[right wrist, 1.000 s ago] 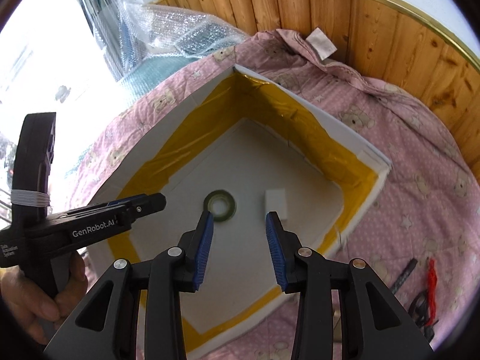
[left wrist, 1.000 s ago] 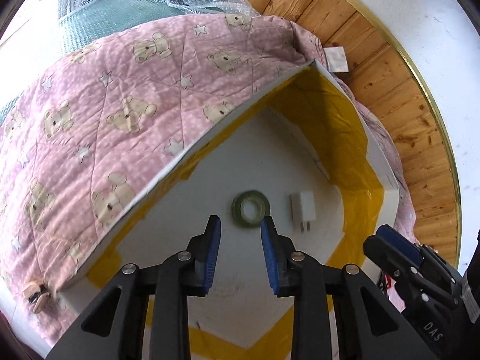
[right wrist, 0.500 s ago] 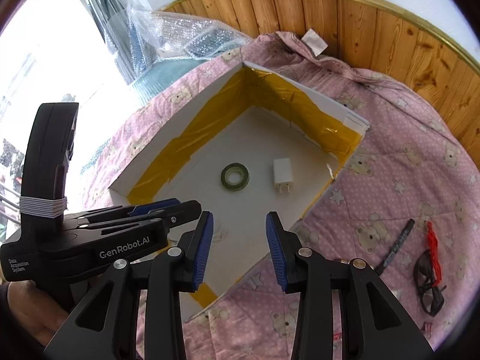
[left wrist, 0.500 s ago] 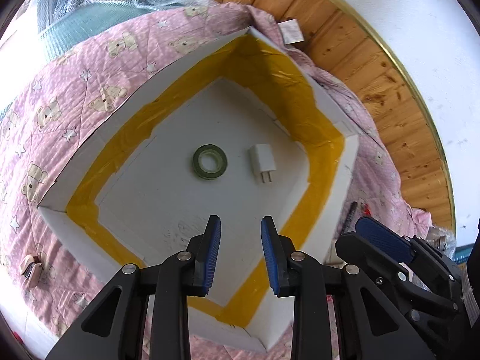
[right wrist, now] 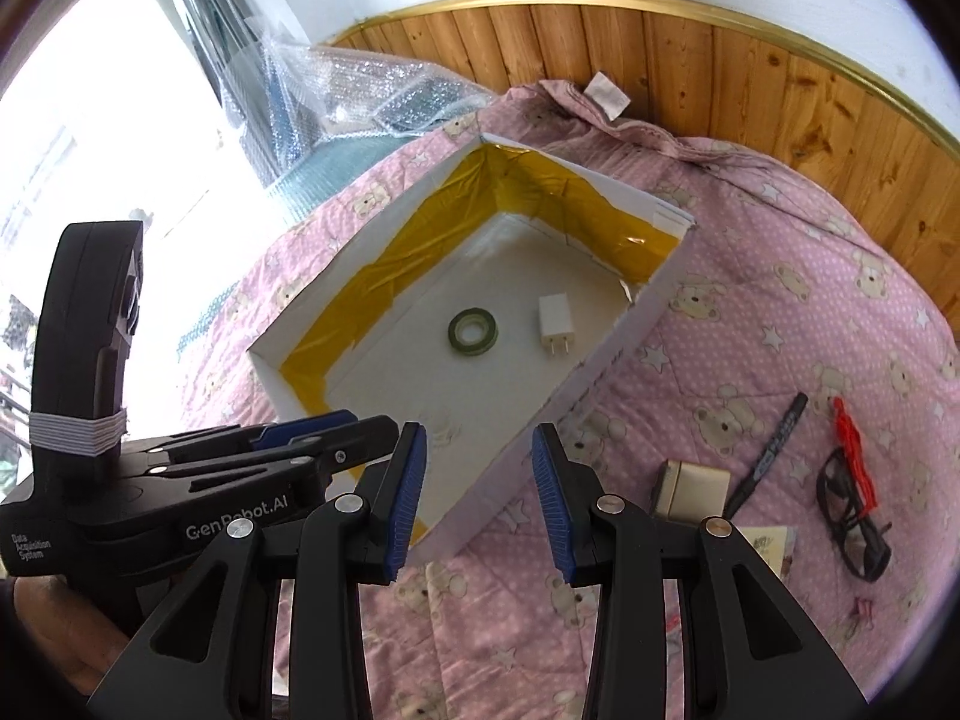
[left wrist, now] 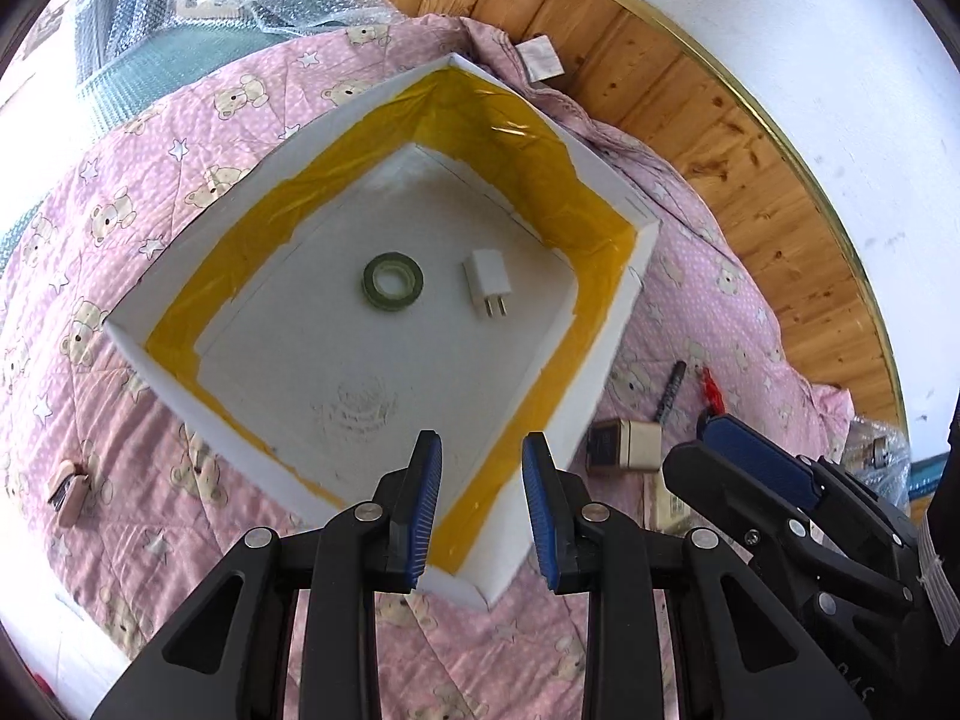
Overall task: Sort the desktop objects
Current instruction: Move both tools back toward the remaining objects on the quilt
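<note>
The quilt [right wrist: 780,312] is pink with white dots, stars and beige teddy bears. The box [left wrist: 606,336] is white, lined with yellow tape [left wrist: 336,192]. Inside lie a dark green tape roll [left wrist: 393,282] and a white charger [left wrist: 487,291]. The marker [right wrist: 765,456] is black, the glasses [right wrist: 855,525] black with a red cord [right wrist: 852,450].

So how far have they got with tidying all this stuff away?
Partly done. A green tape roll and a white charger already lie in the white box. Both the left gripper and right gripper are open and empty. Still out on the pink blanket: a marker, glasses and a small beige box.
</note>
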The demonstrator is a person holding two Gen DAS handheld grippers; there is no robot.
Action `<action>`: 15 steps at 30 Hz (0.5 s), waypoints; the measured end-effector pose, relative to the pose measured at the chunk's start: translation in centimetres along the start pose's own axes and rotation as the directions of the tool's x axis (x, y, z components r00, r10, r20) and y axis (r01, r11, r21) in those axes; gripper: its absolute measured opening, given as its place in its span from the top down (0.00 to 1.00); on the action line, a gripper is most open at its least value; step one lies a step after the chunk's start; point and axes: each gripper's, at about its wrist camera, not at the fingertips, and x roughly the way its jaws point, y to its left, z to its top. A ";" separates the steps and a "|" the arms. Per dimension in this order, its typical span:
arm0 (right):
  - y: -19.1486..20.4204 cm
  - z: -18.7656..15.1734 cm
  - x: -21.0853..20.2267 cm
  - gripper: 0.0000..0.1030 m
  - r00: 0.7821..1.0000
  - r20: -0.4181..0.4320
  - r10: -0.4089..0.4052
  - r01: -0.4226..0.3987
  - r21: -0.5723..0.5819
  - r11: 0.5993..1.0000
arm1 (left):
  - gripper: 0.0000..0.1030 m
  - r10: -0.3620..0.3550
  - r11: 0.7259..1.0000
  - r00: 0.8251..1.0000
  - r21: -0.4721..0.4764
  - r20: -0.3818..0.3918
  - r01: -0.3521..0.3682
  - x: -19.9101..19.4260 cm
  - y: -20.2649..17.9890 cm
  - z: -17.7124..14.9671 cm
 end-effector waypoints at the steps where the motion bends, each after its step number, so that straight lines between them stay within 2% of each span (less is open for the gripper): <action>1: -0.2 -0.3 -0.3 0.62 1.000 0.004 0.005 -0.005 0.013 1.000 | 0.71 0.000 1.000 1.000 0.004 0.000 0.000 -0.1 -0.2 -0.2; 15: -4.4 -5.2 -3.2 0.62 0.999 0.035 -0.025 0.020 0.149 0.989 | 0.71 -0.016 0.992 0.999 0.122 -0.040 0.021 -0.3 -5.4 -2.0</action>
